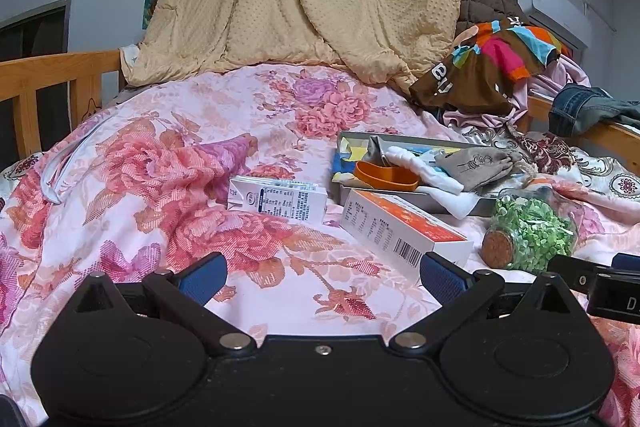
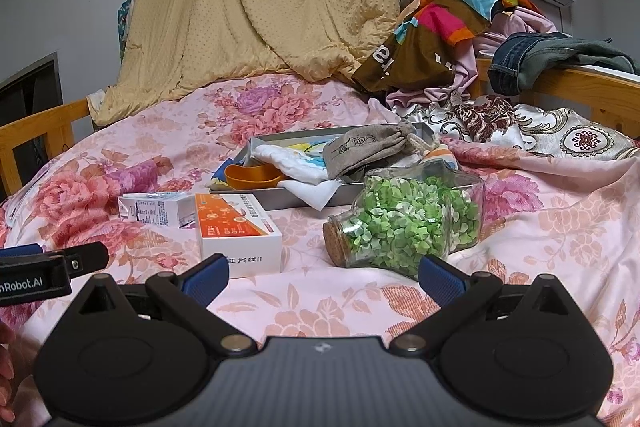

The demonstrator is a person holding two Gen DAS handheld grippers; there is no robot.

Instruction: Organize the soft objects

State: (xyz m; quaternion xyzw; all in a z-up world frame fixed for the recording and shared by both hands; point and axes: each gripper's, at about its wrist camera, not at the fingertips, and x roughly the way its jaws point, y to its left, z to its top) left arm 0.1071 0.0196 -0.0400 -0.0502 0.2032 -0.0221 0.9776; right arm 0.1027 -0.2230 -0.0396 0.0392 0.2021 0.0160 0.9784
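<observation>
Both the left gripper and right gripper hovered empty with jaws spread wide over the floral bedspread, apparently aiming ahead at the soft grey pouch and white cloth, which lay in the tray beyond the boxes.

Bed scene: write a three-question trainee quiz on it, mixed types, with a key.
1. True or false: the glass jar stands upright.
2. The grey drawstring pouch lies: A) in the tray; B) on the orange box.
3. What plugs the jar's mouth?

Key: 1 false, it lies on its side. 2 A. 3 A cork.
</observation>
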